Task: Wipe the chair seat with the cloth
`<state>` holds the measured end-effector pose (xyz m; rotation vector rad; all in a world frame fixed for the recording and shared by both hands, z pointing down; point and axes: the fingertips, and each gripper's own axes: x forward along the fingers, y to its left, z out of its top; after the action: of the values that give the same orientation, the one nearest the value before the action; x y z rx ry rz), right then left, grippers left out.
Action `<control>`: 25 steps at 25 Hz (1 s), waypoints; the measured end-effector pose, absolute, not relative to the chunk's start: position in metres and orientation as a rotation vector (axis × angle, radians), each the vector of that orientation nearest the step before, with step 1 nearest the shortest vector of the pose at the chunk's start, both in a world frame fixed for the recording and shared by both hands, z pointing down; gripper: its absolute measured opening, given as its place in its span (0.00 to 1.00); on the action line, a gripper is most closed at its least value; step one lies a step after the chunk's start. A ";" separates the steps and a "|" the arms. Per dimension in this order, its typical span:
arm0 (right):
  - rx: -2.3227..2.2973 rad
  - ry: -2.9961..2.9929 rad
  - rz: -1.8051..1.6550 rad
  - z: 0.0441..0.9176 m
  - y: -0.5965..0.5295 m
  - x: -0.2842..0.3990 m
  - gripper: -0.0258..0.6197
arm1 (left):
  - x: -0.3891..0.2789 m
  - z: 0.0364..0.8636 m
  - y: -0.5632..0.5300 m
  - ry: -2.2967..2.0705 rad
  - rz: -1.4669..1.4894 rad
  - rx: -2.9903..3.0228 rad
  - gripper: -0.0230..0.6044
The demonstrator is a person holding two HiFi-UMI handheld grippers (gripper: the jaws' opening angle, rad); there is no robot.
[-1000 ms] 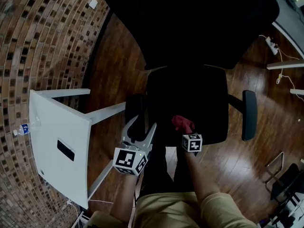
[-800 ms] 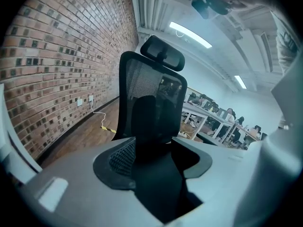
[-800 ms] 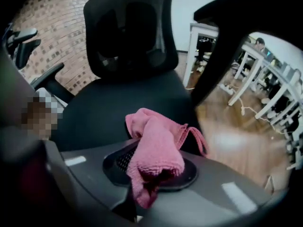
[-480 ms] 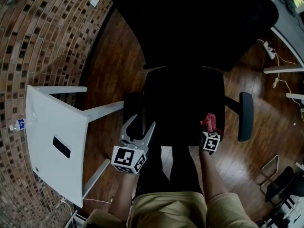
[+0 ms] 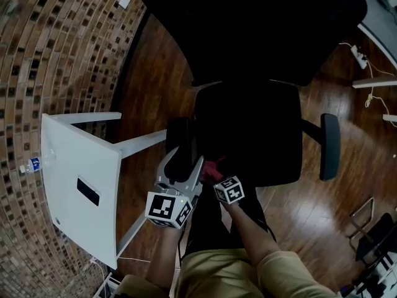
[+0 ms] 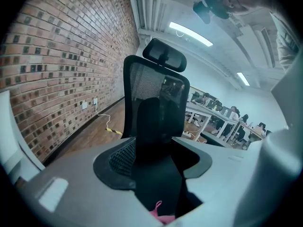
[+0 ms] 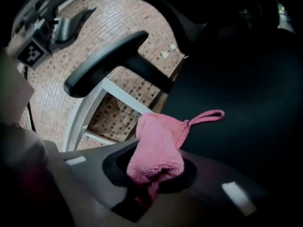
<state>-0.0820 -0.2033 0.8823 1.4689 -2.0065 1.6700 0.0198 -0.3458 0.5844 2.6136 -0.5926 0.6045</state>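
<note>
The head view is dim, the black chair [image 5: 248, 73] sunk into a near-featureless silhouette against the faintly glossy wooden floor [image 5: 155, 92], while both gripper views bow strongly toward dark vignetted edges, with ceiling strip lights [image 6: 189, 33] glaring in the left one.

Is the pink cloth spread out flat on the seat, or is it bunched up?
Bunched up: the cloth is a thick wad clamped in the right gripper, its loop sticking out over the seat.
</note>
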 end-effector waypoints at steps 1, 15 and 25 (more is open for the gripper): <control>1.540 -1.937 1.664 0.889 -0.185 -0.055 0.14 | 0.021 0.584 -0.346 -0.589 0.605 2.616 0.39; 2.065 -1.102 1.442 0.882 -0.001 0.225 0.14 | 0.032 0.588 -0.331 -0.540 0.561 2.609 0.39; 1.516 -1.955 1.657 0.868 -0.186 -0.118 0.14 | 0.010 0.594 -0.338 -0.566 0.624 2.600 0.39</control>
<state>-0.1183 -0.1864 0.8680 1.5156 -1.9551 1.6568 0.0102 -0.3385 0.5937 2.6001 -0.5664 0.6241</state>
